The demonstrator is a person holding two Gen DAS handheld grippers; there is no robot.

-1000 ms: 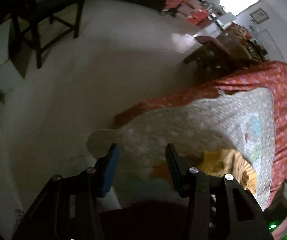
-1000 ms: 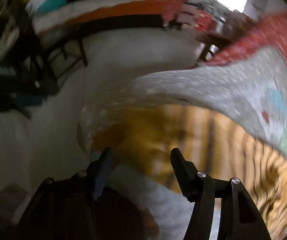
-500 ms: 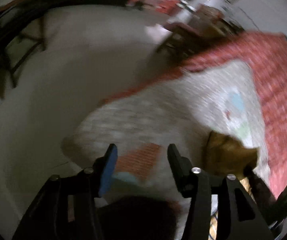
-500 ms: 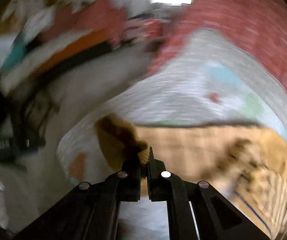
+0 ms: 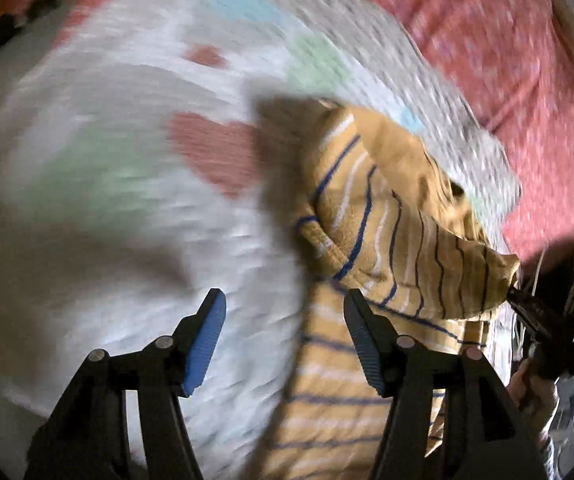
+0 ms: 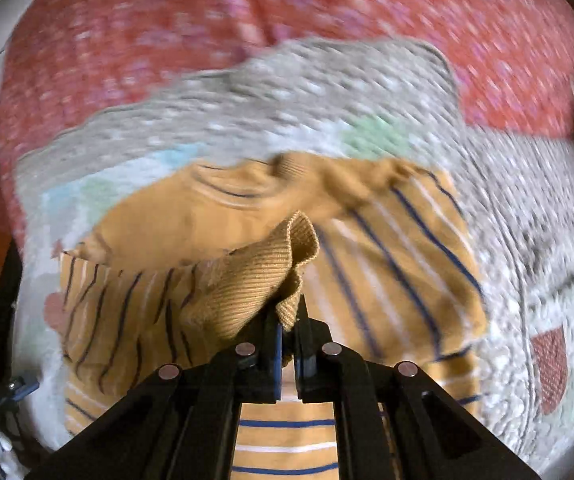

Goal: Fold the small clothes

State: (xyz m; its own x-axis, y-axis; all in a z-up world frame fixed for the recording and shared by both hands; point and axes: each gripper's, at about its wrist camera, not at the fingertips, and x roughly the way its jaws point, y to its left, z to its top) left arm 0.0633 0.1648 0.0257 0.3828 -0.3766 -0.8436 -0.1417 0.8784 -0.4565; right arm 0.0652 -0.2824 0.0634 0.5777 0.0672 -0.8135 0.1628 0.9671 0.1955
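**Right clamped on cuff, left empty**

Right gripper (image 6: 285, 330) pinched the ribbed cuff of the striped shirt (image 6: 391, 272), lifted over the quilt (image 6: 295, 96). Only the left view showed the left gripper (image 5: 285, 322): wide open, empty, shirt just right.

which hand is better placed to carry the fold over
Right. Its tongs are shut on the shirt's ribbed edge, already lifted off the quilt. The left tongs are open and hold nothing.

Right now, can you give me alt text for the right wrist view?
The right gripper, jaws shut, pinches the ribbed cuff of a mustard striped shirt, lifting it above the rest of the garment. The shirt lies on a white quilt over a red bedspread; the picture is motion-blurred.
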